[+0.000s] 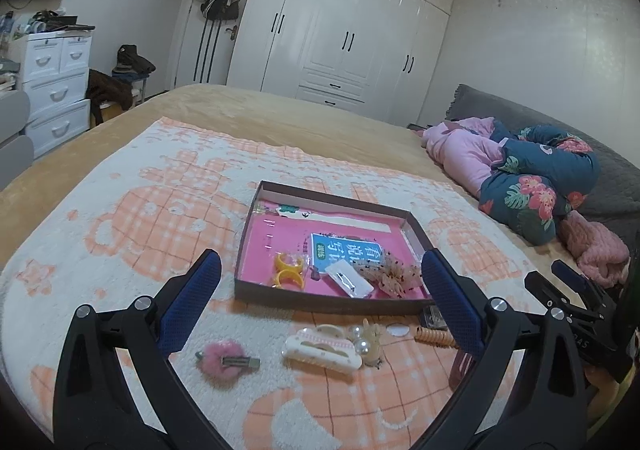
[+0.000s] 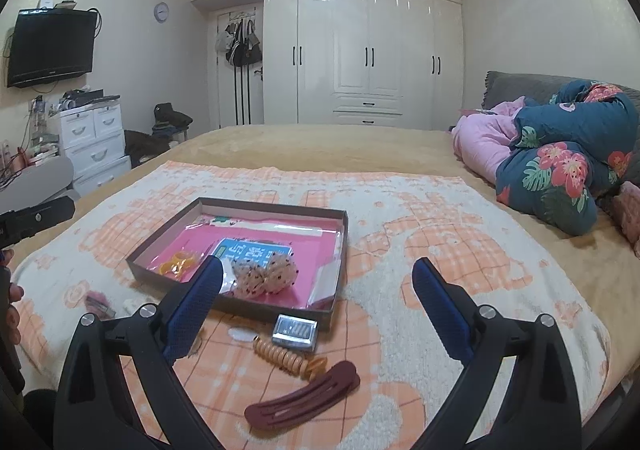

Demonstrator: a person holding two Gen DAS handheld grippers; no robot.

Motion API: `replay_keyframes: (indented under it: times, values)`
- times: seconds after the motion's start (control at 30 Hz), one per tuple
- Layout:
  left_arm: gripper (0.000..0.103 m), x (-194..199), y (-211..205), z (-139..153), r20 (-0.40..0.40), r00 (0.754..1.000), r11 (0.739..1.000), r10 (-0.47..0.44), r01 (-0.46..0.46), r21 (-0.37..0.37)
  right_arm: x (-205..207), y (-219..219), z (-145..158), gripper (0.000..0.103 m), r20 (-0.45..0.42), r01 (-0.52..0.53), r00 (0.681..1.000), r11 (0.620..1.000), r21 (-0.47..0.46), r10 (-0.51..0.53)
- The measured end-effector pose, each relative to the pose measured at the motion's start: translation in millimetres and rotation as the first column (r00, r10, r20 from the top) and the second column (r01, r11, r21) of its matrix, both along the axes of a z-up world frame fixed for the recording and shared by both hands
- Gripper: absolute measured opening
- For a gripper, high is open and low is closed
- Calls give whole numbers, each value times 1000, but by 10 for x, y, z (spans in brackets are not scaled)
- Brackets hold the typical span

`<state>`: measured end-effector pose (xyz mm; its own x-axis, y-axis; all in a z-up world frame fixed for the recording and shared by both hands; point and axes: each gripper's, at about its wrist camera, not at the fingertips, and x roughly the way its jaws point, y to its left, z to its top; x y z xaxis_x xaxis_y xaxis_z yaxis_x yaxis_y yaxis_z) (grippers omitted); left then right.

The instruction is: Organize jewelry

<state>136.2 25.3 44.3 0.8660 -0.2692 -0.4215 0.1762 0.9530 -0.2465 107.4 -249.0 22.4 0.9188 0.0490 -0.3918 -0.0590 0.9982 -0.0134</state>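
Left gripper [image 1: 320,270] spread wide, nothing held; ribbed blue pads. Right gripper [image 2: 316,276] likewise wide, nothing held. Shallow rectangular cardboard tray [image 1: 256,210], glossy pink floor, frame centre on a nubby peach-checked towel [image 1: 120,210]. Lower centre, left view: fuzzy pink clip [image 1: 222,361], cream claw clip [image 1: 320,348]. Right view, lower centre: orange coil tie [image 2: 286,358], matte maroon barrette [image 2: 304,396]

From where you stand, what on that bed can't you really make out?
- Left wrist view: silver item by the box, mostly behind the left gripper's right finger.
- Right wrist view: pink fluffy clip, partly behind the right gripper's left finger.
- Both views: clear packet's contents, too small.
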Motion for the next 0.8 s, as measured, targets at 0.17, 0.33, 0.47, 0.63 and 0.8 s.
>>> replay_keyframes:
  times: [0.17, 0.33, 0.47, 0.63, 0.8]
  values:
    - [92, -127, -48, -8, 15, 1000, 1000, -7, 7, 21, -112, 44, -36, 93, -9, -24, 1000, 1000, -19, 24]
    - [92, -253, -98, -42, 26, 999, 999, -23, 22, 40, -226, 70, -67, 93, -21, -40, 999, 999, -25, 39]
    - [92, -333, -136, -107, 11, 999, 997, -35, 34, 62, -301, 82, -96, 94, -31, -50, 998, 998, -31, 49]
    - [92, -400, -136, -209, -19, 999, 995, -41, 43, 95, -367, 88, -167, 94, -51, -59, 997, 998, -36, 58]
    - [92, -429, -137, -330, -58, 997, 992, -42, 48, 116, -399, 101, -244, 94, -70, -71, 995, 997, -44, 67]
